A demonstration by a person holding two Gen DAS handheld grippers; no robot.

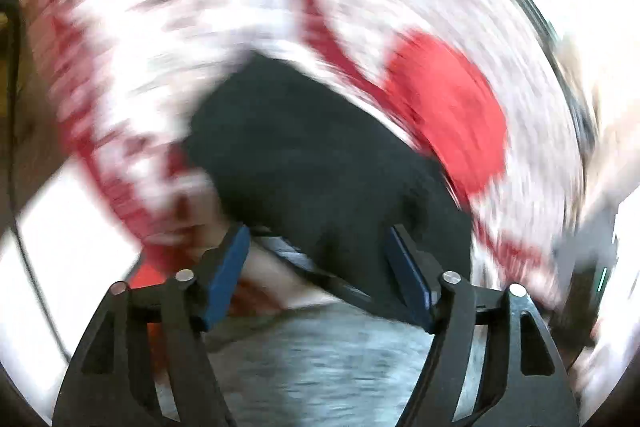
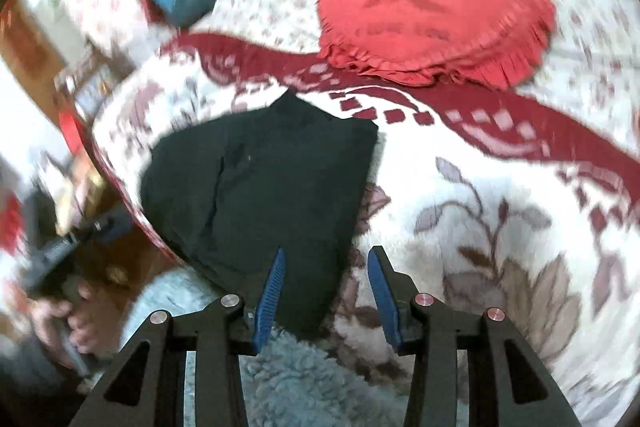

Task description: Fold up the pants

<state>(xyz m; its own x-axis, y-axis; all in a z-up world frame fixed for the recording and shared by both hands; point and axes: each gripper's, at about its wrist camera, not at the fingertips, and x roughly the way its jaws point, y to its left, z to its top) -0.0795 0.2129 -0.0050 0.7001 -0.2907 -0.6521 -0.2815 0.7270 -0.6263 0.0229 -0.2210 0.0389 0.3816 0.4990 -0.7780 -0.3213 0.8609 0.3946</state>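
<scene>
The black pants (image 2: 260,183) lie folded into a compact block on a white bedspread with red patterns (image 2: 460,195). In the blurred left wrist view they (image 1: 304,155) fill the middle. My left gripper (image 1: 318,239) is open, its blue pads (image 1: 228,271) apart on either side of the near edge of the pants, empty. My right gripper (image 2: 326,259) is open and empty, just above the near right corner of the pants.
A round red frilled cushion (image 2: 436,7) lies on the bed beyond the pants; it also shows in the left wrist view (image 1: 452,107). A grey fluffy rug (image 2: 304,387) lies below the bed edge. A person's hand and the other gripper (image 2: 60,267) are at the left.
</scene>
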